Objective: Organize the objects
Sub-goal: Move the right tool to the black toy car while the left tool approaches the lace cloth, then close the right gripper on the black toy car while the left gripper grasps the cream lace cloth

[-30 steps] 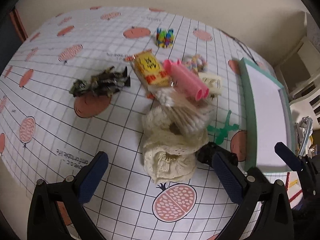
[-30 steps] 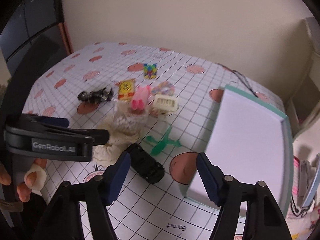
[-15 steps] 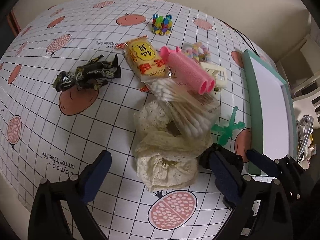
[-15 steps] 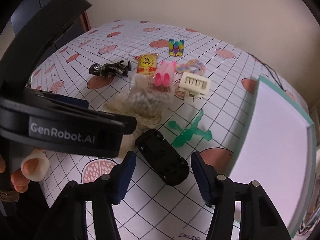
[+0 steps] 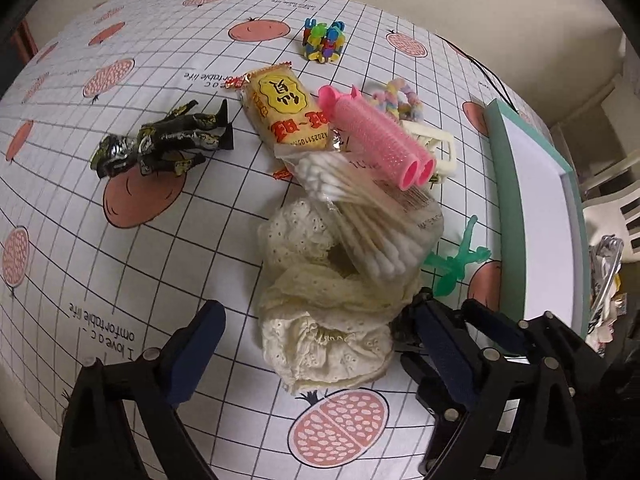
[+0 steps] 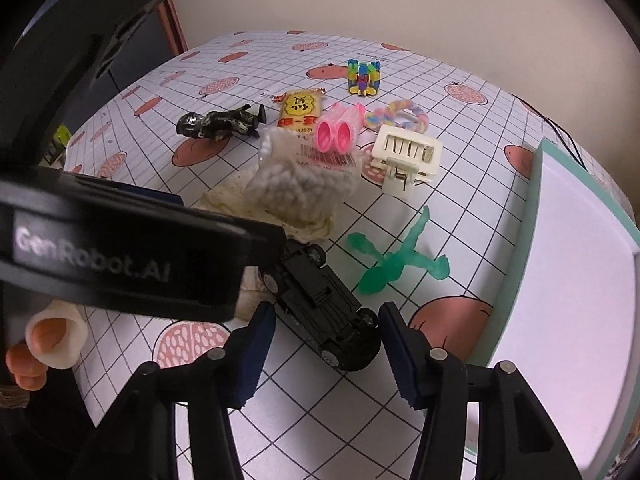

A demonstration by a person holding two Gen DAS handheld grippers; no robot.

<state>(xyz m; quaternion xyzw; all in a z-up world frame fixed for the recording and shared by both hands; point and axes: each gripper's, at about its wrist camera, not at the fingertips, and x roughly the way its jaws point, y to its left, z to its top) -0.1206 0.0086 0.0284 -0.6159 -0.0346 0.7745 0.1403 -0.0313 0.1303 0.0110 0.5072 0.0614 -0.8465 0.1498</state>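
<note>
Counter (image 5: 168, 248), covered by a smooth white grid-printed cloth with pink pomegranate motifs. At its right edge, a flat rectangular tray (image 6: 532, 216) with a teal rim and white interior. Near centre, a crumpled cream eyelet-lace cloth (image 5: 320, 312), soft and perforated, partly overlain by a clear crinkled bag of cotton swabs (image 5: 372, 224). Far of these: a glossy yellow snack packet (image 5: 284, 110), two pink ribbed cylindrical rollers (image 5: 376, 140), a cream slotted hair claw (image 6: 406, 154), and a dark metallic action figure (image 5: 168, 140) lying on its side at left. A translucent green plastic figure (image 6: 396, 256) lies flat beside the tray. A black toy car (image 6: 324, 300), overturned with chassis and wheels up, lies diagonally just right of the lace cloth. Right tool (image 6: 326, 360): open, its blue ribbed pads flanking the car's near end. Left tool (image 5: 320, 344): open, straddling the lace cloth's near end without touching it.
</note>
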